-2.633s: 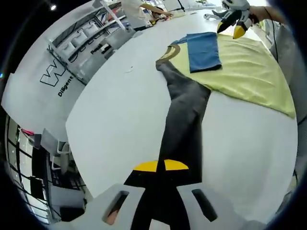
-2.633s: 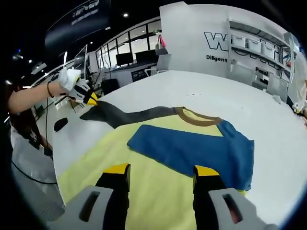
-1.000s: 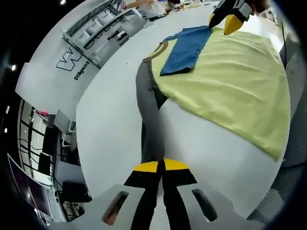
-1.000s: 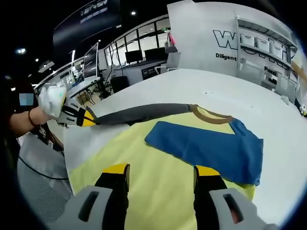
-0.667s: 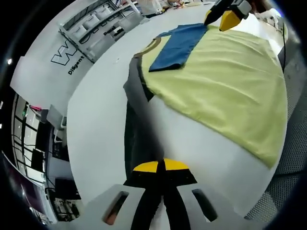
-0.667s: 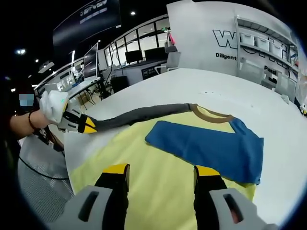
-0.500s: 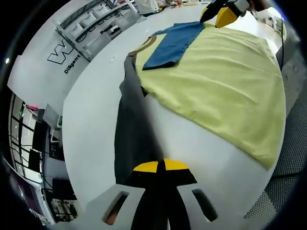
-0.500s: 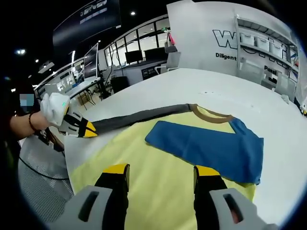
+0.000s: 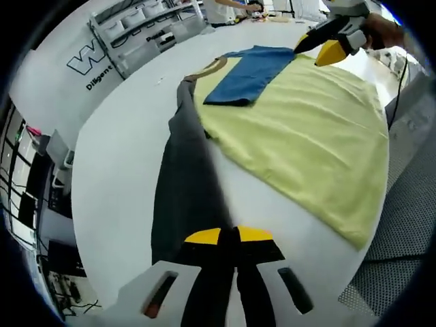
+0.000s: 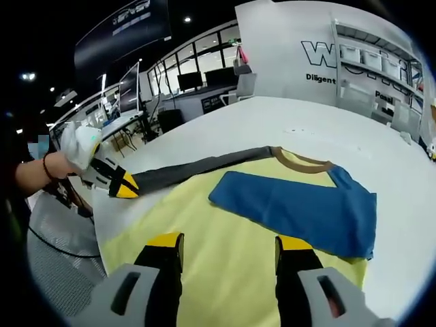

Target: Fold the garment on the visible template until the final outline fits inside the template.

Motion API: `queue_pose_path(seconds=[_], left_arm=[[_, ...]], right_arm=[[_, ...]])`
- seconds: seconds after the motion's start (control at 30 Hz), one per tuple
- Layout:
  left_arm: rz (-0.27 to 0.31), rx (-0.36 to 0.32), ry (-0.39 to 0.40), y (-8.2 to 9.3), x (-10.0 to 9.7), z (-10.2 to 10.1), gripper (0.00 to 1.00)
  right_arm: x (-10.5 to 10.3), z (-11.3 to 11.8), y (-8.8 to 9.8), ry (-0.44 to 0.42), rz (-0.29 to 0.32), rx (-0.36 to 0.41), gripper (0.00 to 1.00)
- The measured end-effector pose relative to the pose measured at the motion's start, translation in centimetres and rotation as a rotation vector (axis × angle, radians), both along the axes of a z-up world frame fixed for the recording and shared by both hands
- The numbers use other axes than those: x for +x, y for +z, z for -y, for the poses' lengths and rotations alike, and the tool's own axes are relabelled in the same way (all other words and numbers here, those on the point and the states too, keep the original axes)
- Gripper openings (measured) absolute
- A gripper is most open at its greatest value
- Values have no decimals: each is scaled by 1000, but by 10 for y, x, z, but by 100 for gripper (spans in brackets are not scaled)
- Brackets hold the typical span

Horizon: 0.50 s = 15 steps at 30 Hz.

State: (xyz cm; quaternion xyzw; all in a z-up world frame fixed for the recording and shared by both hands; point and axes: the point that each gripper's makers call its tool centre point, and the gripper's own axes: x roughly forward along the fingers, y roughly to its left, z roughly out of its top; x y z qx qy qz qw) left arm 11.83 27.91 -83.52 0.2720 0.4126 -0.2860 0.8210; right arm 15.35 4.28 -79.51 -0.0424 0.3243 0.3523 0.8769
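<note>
The grey sleeve (image 9: pixel 182 184) is clamped at its cuff in the closed left gripper (image 9: pixel 228 236) and held stretched off the yellow garment (image 9: pixel 306 129) on the white table (image 9: pixel 116 150), presumably for folding inward, while the right gripper (image 10: pixel 228 242), jaws apart, is poised over the blue sleeve (image 10: pixel 300 208).

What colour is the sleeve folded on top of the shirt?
Blue. The folded sleeve lies across the yellow shirt, clearest in the right gripper view.
</note>
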Motion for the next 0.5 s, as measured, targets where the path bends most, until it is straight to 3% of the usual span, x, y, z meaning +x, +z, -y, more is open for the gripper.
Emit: queue_pose_path(seconds=[0.1, 0.13, 0.17, 0.33, 0.5], left_arm=[[37, -32, 12, 11, 5, 0, 11], [103, -14, -22, 21, 11, -2, 13], [78, -12, -14, 21, 8, -4, 15], [107, -24, 11, 33, 20, -13, 18], [112, -3, 21, 32, 32, -24, 21]], right_arm=[[0, 0, 1, -2, 1, 3, 51], [0, 0, 1, -3, 1, 3, 51], [0, 0, 1, -3, 1, 3, 51], [0, 0, 1, -2, 0, 4, 51], [0, -2, 0, 1, -3, 4, 51]])
